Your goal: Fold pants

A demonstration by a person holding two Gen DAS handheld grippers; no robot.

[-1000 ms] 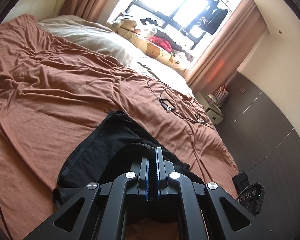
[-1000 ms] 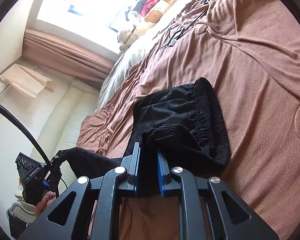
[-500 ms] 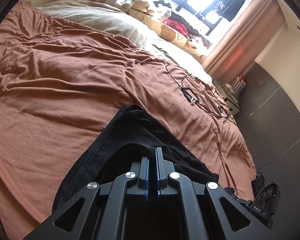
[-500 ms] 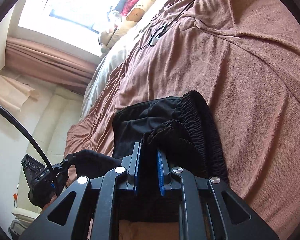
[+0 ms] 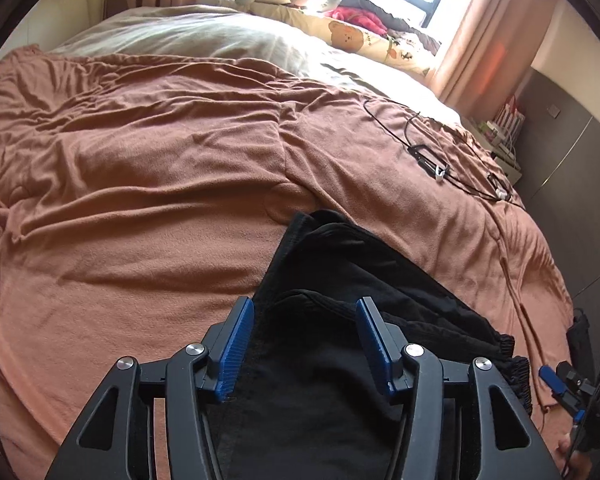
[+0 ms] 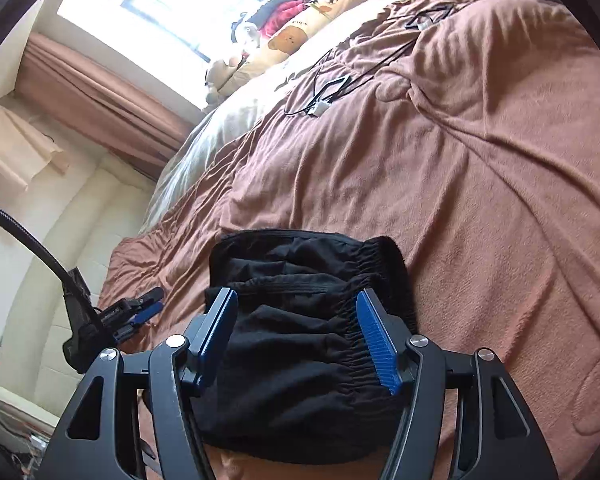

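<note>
The black pants (image 5: 340, 280) lie folded in a compact stack on the brown bed cover (image 5: 140, 200). My left gripper (image 5: 305, 308) is open just above the near edge of the stack, holding nothing. In the right wrist view the same pants (image 6: 300, 320) show their gathered elastic waistband on the right side. My right gripper (image 6: 296, 300) is open over the stack, jaws wide on either side of the cloth. The other gripper shows at the far right of the left wrist view (image 5: 560, 388) and at the left of the right wrist view (image 6: 140, 312).
A black cable with a small plug (image 5: 432, 160) lies on the cover further up the bed; it also shows in the right wrist view (image 6: 328, 92). Pillows and soft toys (image 5: 340, 28) line the window end. A dark wardrobe (image 5: 572, 184) stands at the right.
Both grippers were shut on the black cloth and have opened, letting the folded layer drop onto the stack. The pants now lie flat on the bed.
</note>
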